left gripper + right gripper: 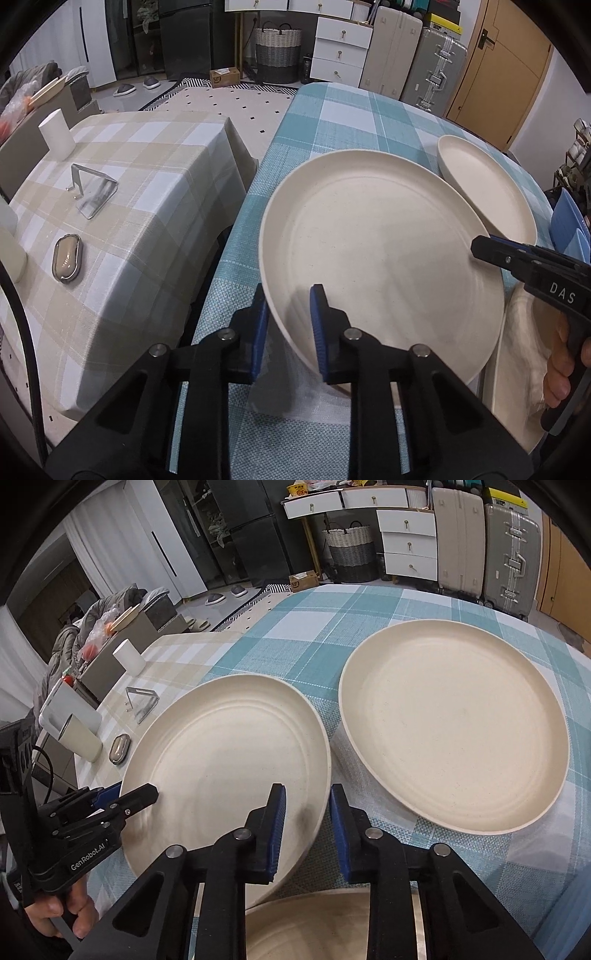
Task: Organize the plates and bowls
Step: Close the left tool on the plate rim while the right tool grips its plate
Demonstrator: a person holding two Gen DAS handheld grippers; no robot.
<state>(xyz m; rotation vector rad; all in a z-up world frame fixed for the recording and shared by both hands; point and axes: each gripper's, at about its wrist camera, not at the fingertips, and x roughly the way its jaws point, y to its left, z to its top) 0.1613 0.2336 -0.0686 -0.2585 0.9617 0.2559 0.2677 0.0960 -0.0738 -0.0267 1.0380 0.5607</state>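
A large cream plate (380, 251) (229, 768) is lifted and tilted above the blue plaid table (332, 122). My left gripper (290, 328) has its jaws around the plate's left rim, one finger under and one on top. My right gripper (306, 827) has its jaws around the plate's right rim the same way. It shows from the side in the left wrist view (480, 247); the left gripper shows in the right wrist view (147, 797). A second cream plate (450, 723) (484, 184) lies flat on the table to the right. Another cream dish (314, 926) lies below the held plate.
A beige plaid table (122, 206) stands to the left across a narrow gap. On it are a white cup (55, 134), a metal stand (94, 190) and a small oval case (66, 264). Suitcases (509, 554) and white drawers (406, 542) stand behind.
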